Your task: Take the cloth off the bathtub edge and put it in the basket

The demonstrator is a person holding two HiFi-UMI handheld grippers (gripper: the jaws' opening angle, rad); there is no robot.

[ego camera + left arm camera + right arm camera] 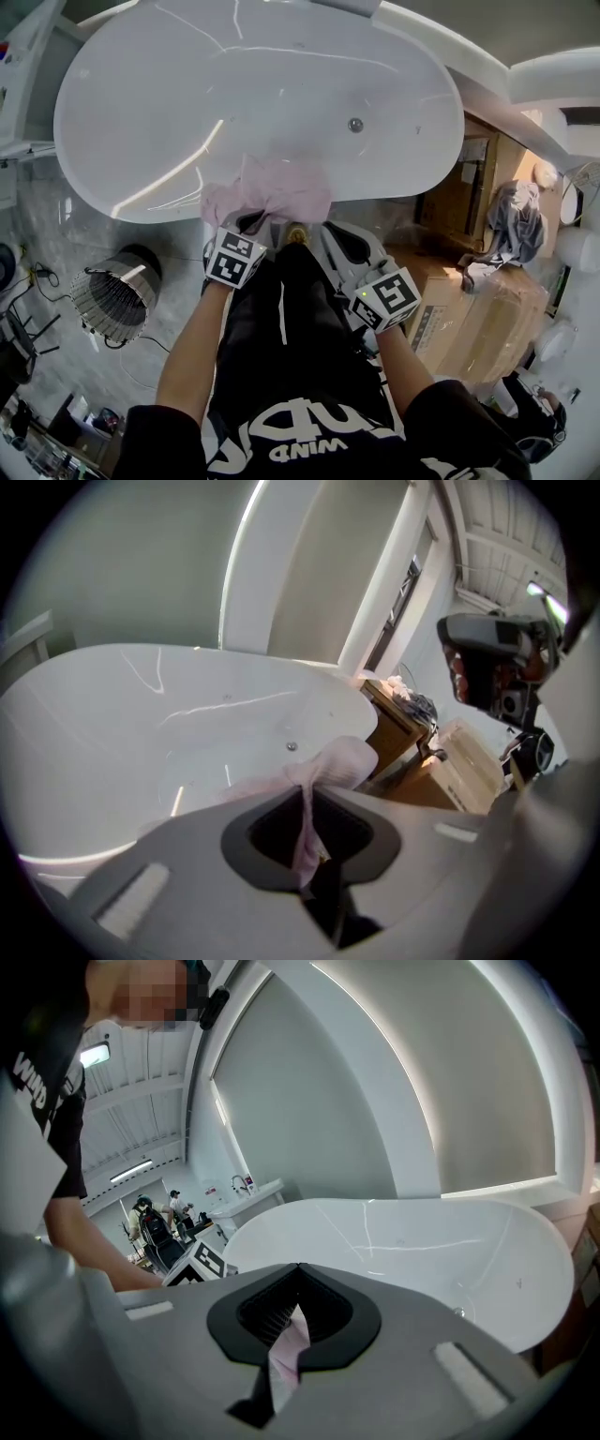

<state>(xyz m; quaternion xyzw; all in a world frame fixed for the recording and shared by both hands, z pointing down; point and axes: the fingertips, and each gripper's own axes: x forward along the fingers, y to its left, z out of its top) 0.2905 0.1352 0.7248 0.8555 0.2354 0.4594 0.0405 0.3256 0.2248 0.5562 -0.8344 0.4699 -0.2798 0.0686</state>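
A pink cloth lies bunched on the near edge of the white bathtub. My left gripper is at its left part and my right gripper at its right part, side by side. In the left gripper view the jaws of the left gripper are shut on a fold of the cloth, which rises from between them. The right gripper likewise pinches a strip of the cloth. A ribbed round basket stands on the floor to the left, below the tub.
Cardboard boxes and a wooden cabinet with grey clothing on it stand to the right of the tub. The tub's drain shows inside. Cables lie on the floor by the basket.
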